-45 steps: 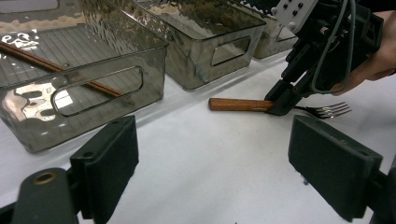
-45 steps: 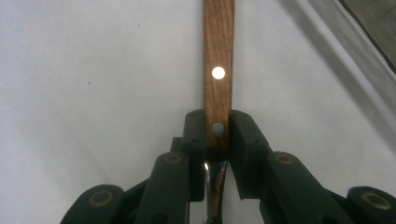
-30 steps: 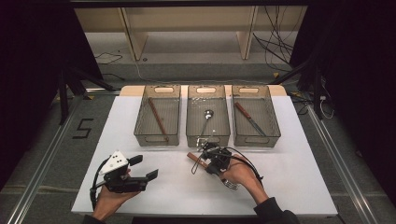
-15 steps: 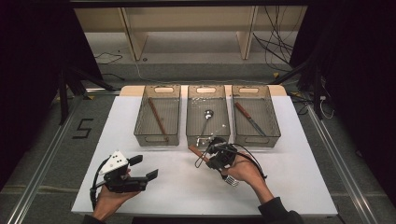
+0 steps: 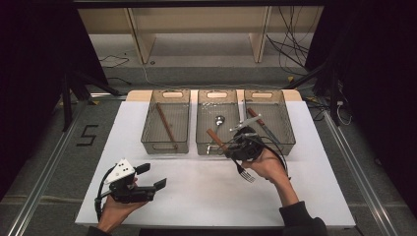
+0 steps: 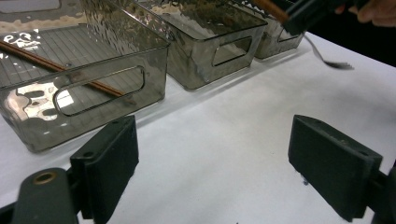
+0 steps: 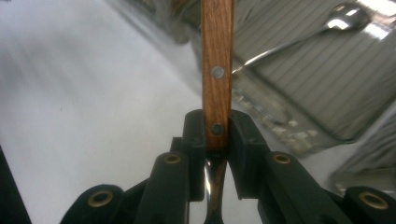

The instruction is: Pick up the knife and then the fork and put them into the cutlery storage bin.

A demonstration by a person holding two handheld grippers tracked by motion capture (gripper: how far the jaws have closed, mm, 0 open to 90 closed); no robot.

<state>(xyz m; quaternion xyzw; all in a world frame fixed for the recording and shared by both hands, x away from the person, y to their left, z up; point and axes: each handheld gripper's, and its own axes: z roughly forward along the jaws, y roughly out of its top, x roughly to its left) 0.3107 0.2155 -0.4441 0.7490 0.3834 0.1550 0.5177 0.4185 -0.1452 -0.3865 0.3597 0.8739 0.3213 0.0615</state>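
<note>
The right claw (image 7: 217,154) pinches a fork (image 5: 231,156) by its riveted wooden handle, a detail clear in the right gripper view, while the high view shows its metal tines pointing near, above the table (image 5: 196,196) before the middle bin (image 5: 216,143). The left claw (image 5: 150,178) gapes wide and empty, hand resting low at the table's near left.

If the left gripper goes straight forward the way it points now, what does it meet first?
Probably nothing near: the left gripper, jaws open, looks across bare white table. Farther on, its line seems to pass toward the middle bin, though depth is unclear.
</note>
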